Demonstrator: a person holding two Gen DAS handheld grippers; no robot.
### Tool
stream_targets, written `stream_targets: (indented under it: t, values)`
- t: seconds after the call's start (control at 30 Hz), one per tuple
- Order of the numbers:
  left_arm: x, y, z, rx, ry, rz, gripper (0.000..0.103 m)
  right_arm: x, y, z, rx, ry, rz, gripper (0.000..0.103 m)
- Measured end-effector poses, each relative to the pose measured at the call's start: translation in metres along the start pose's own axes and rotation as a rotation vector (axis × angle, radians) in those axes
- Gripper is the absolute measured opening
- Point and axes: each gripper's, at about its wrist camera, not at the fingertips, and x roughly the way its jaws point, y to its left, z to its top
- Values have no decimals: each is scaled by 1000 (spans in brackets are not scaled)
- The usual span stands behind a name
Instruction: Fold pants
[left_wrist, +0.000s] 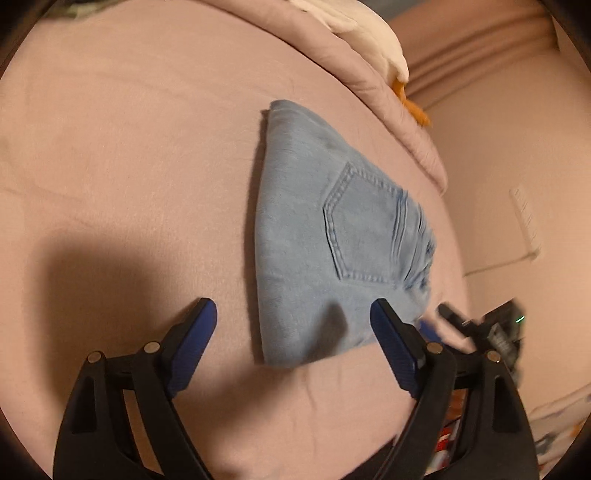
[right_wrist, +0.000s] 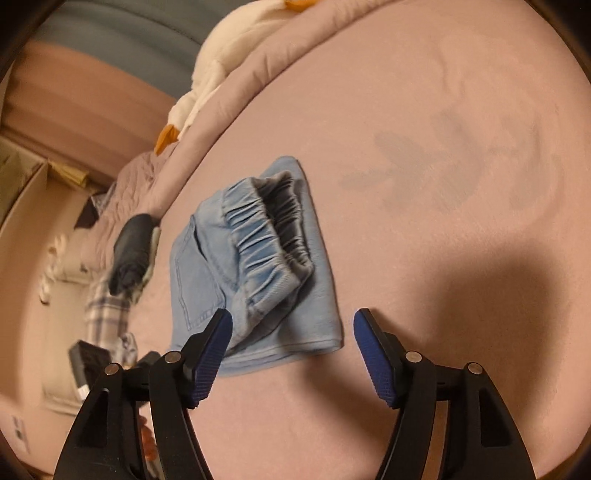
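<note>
Denim pants, pale blue and folded into a small bundle, lie on the pink bed. Both the left tongs and right tongs hover spread wide over its near edge, gripping nothing

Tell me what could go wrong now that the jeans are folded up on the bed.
1. The elastic waistband bulges up on top of the folded jeans, so the bundle may spring open.
2. The left hand-held gripper stands open with one finger over the jeans' near corner; pulling away carelessly could drag that corner.
3. The right hand-held gripper is open just at the near hem and could snag it likewise.
</note>
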Motion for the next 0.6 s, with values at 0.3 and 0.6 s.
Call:
stream_targets:
  t: [0.3,0.6]
  values:
    - [9,0,19,-29,44,-77,85,19,7,14,11,47,24,69]
    - [28,-2,35,-30,83,-171,87,47,17,33,-7,127,98,81]
